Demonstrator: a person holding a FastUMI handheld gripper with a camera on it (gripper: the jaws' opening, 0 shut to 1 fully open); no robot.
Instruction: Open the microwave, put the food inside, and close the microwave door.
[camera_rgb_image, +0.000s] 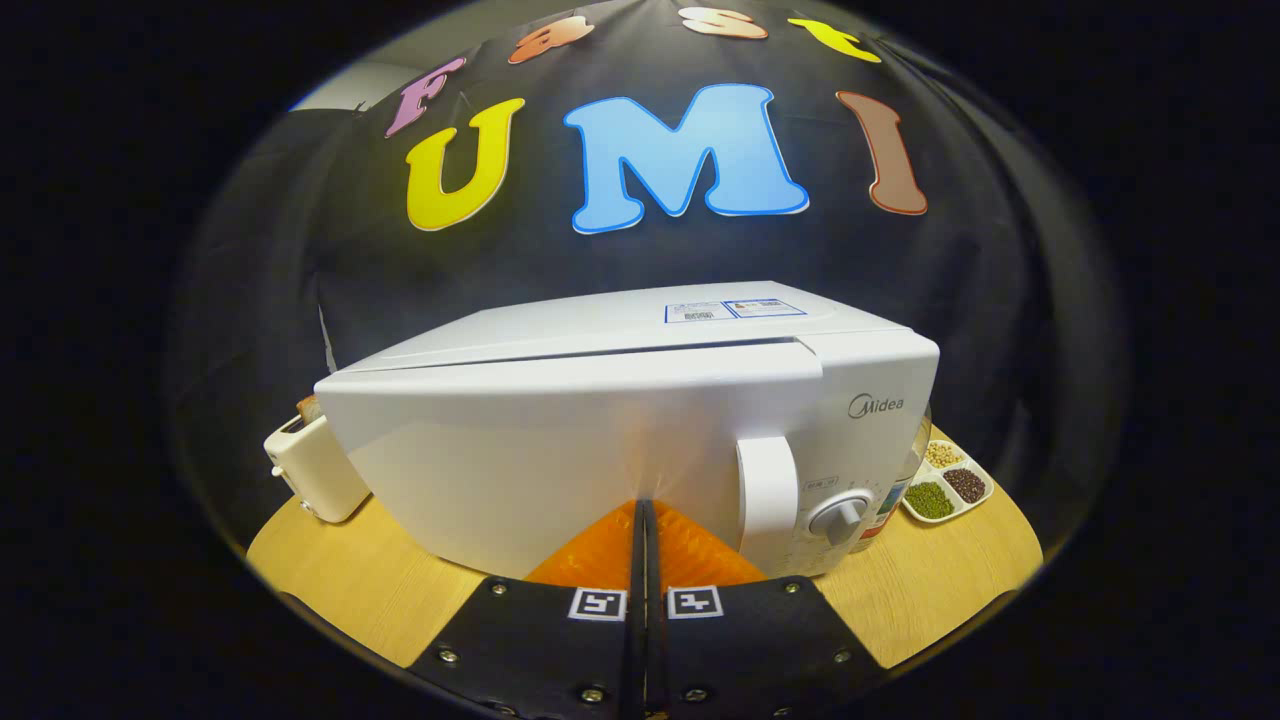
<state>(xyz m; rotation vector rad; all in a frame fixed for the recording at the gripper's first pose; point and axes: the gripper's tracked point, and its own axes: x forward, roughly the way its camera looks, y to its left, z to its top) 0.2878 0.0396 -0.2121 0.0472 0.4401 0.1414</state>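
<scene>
1. Here the fingers (643, 505) are pressed together, empty, their tips at the microwave (620, 440) door's front.
2. Microwave sits mid-desk (940, 590); door slightly ajar along its top edge, handle (768, 505) right of the tips.
3. Toaster (312, 475) just beside its left edge; sectioned dish (948, 482) at its right, with bare desk beyond it.

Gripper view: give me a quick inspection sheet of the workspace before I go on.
Surface: wooden table, round-edged, bare at the near sides.
Job's things: white microwave, door closed, vertical handle and dial at its right end. Food: nothing seen.
Clutter: cream toaster beside the microwave's left end; divided tray of beans and grains and a jar by its right end.
Grippers: claw shut, fingers together, tips against or just short of the door front; holding nothing.
Cables: nothing seen.
Surroundings: black cloth booth wall behind.
</scene>
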